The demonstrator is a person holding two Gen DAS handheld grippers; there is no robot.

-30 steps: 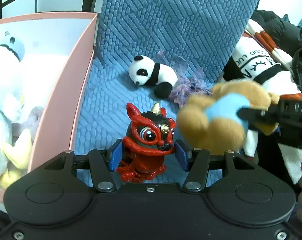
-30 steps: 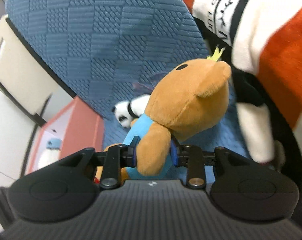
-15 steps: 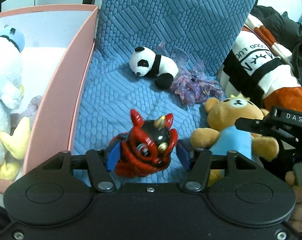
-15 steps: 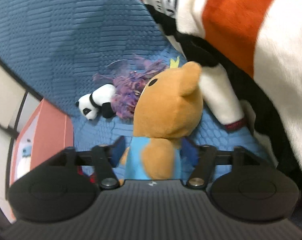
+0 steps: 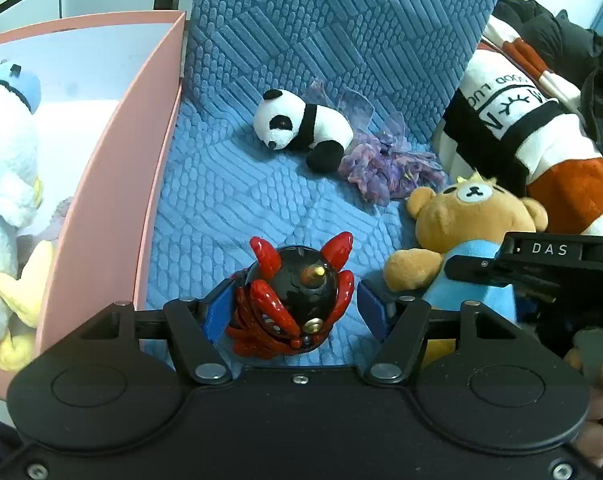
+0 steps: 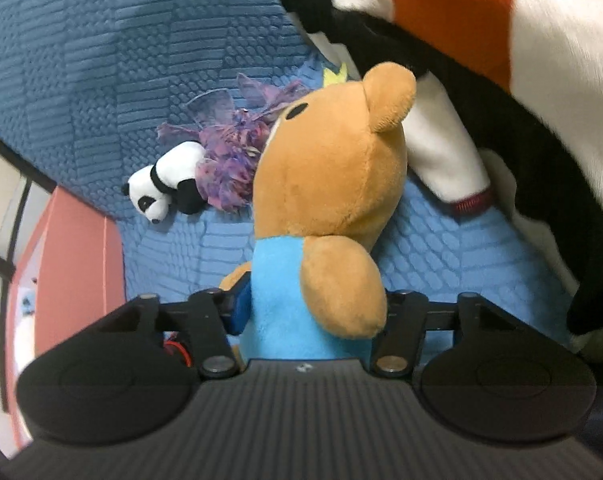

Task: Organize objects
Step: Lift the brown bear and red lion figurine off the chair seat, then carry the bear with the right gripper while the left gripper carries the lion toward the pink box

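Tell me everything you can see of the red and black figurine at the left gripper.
The figurine looks like glossy hard plastic: a black rounded head, red horns and red curled trim, and a small gold horn on top. It is tipped forward, so the camera sees the top of its head, face down toward the blue textured cushion it rests on. It sits between the blue pads of the left gripper, which look spread, the right one clear of it.

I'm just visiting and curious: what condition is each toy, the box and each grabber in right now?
Left hand-held gripper: open around the red toy.
Red lion toy: tipped forward on the blue cushion.
Right hand-held gripper: around the bear's body; grip unclear.
Brown bear: upright, on the cushion.
Panda: lying on its side, untouched.
Purple tuft: loose beside the panda.
Pink box: open, white duck plush inside.
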